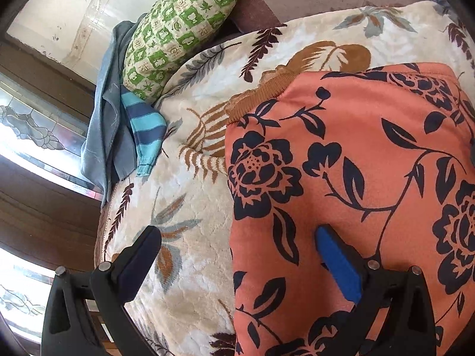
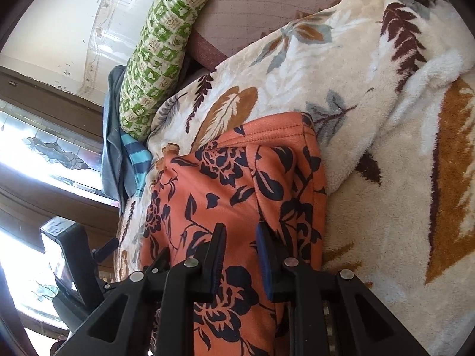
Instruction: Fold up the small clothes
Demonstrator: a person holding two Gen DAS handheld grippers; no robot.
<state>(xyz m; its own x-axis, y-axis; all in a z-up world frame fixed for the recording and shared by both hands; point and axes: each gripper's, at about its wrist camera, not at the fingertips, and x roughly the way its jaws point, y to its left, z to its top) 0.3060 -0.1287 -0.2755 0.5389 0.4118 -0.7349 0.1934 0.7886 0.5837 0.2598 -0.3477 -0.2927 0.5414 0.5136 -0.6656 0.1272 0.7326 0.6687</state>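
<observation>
Left gripper (image 1: 237,237) gapes wide astride the orange floral garment's (image 1: 356,178) edge; only the right view shows the right gripper (image 2: 240,231) narrowed, nothing visibly pinched

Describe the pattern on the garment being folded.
Orange garment with dark navy flowers and leaves; clearest in the left wrist view.

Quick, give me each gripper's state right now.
Left gripper: open wide, one finger over the orange floral garment, nothing gripped.
Right gripper: jaws narrow over the orange floral garment; whether they pinch the fabric cannot be told.
</observation>
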